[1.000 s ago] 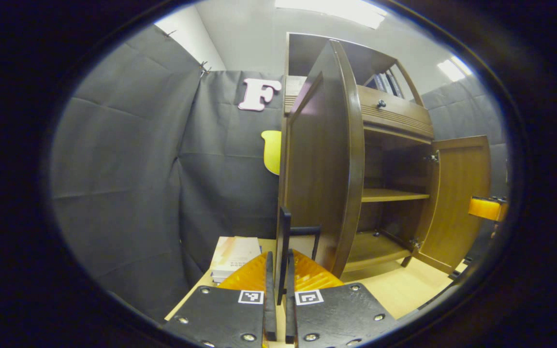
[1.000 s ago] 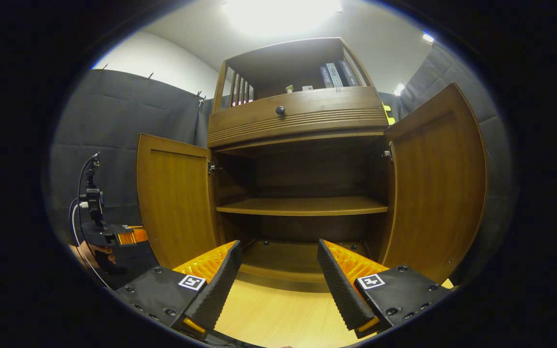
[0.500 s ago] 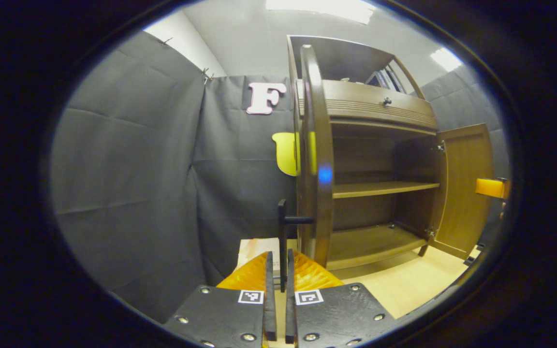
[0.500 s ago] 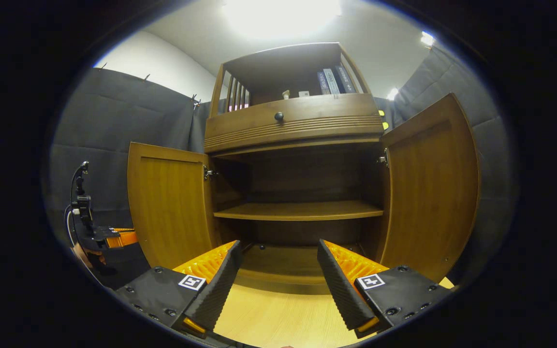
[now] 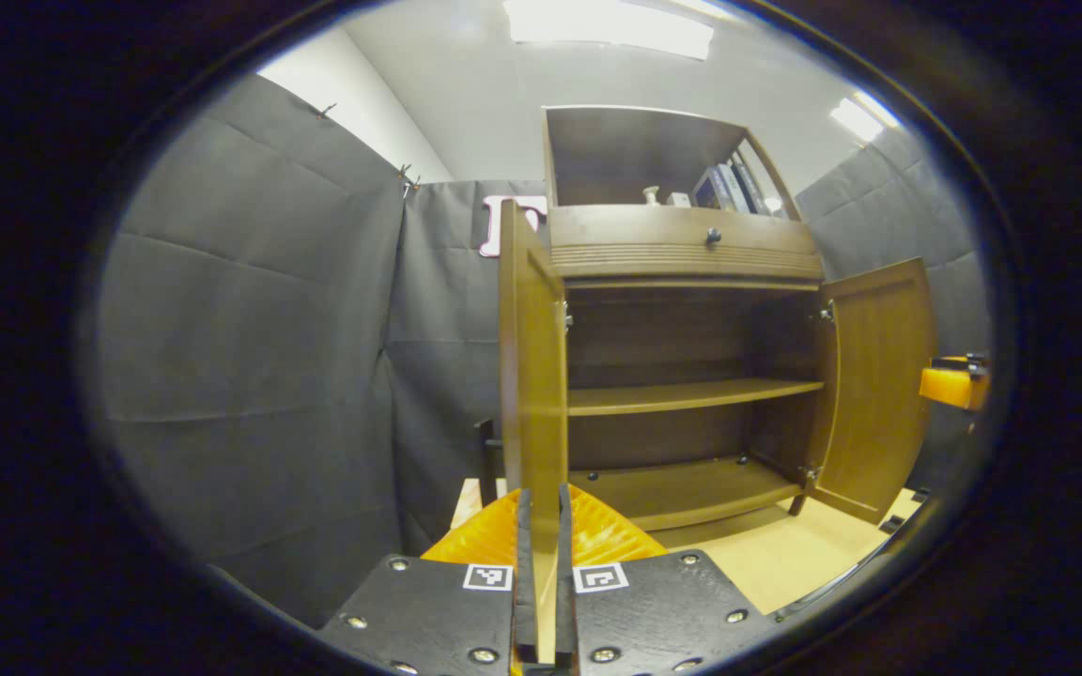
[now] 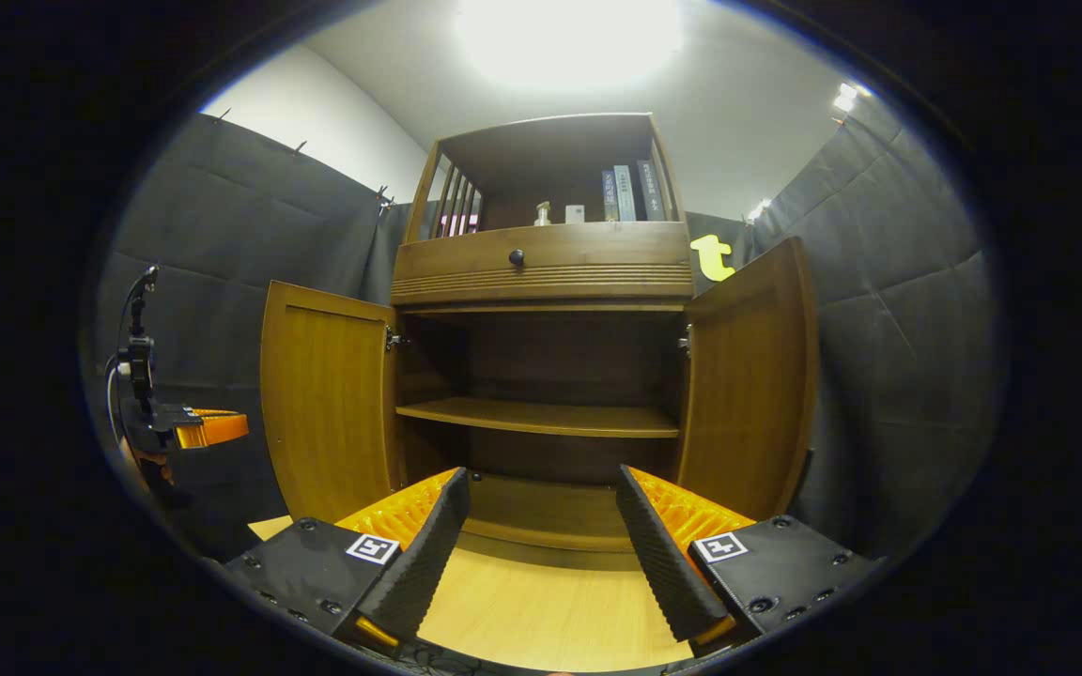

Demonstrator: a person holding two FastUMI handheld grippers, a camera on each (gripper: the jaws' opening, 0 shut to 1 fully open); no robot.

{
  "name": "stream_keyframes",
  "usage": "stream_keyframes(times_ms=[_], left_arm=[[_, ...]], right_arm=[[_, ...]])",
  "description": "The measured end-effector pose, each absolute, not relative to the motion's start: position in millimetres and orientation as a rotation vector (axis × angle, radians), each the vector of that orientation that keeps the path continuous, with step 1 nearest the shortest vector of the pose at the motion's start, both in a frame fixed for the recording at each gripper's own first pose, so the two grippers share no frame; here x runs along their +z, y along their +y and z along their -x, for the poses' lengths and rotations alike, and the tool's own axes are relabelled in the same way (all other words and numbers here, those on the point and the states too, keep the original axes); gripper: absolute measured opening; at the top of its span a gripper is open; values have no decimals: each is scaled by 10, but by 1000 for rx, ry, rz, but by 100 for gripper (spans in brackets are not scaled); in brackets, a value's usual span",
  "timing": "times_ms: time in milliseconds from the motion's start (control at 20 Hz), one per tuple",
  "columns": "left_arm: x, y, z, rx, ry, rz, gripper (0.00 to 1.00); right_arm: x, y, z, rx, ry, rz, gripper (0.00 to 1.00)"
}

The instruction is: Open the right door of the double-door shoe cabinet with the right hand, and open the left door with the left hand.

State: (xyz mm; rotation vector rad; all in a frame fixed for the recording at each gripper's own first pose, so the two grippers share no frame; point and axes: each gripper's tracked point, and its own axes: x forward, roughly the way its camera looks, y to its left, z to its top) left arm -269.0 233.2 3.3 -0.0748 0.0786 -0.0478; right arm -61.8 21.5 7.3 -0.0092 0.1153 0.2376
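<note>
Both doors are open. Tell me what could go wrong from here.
The left hand-held gripper sits shut right at the left door's free edge; pulling away sideways could nudge it back shut. The open right hand-held gripper points into the cabinet; pushing forward might hit its bottom shelf.

The left door (image 5: 532, 376) now stands swung wider open, its handle (image 5: 486, 449) free of the left gripper (image 5: 541, 563), whose fingers sit nearly together.
</note>
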Motion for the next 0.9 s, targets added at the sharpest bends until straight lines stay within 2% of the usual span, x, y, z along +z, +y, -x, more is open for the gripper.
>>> stream_keyframes(times_ms=[50, 100, 150, 200, 250, 450, 500, 650, 700, 750, 800, 850, 900], left_arm=[[126, 2281, 2754, -53, 63, 74, 9], [190, 2231, 2802, -58, 52, 71, 8], [268, 2191, 2862, -60, 42, 68, 7], [310, 2166, 2934, -56, 30, 63, 7], [348, 2144, 3006, -50, 18, 59, 7], [446, 2053, 3203, -18, -11, 43, 10], [466, 2051, 3244, -6, -12, 44, 9], [468, 1969, 3321, -13, -11, 59, 10], [463, 1936, 3343, -26, -6, 63, 23], [449, 1912, 3382, -30, 0, 62, 35], [446, 1911, 3394, -27, 2, 58, 48], [457, 1926, 3409, -20, 1, 51, 60], [462, 1938, 3413, -17, -1, 41, 72]], right_arm=[[86, 143, 670, 228, 116, 7, 94], [89, 94, 733, 223, 116, 1, 98], [107, 41, 784, 218, 114, -4, 98], [125, -18, 822, 209, 114, -8, 94], [141, -69, 863, 201, 113, -13, 98], [199, -233, 1013, 179, 106, -37, 98], [203, -273, 1045, 174, 107, -38, 94], [209, -383, 1123, 157, 106, -53, 98], [198, -413, 1154, 153, 109, -63, 94], [191, -433, 1170, 149, 113, -72, 98], [185, -458, 1193, 146, 115, -79, 98], [192, -475, 1210, 142, 113, -85, 94], [200, -504, 1219, 137, 112, -93, 98]])
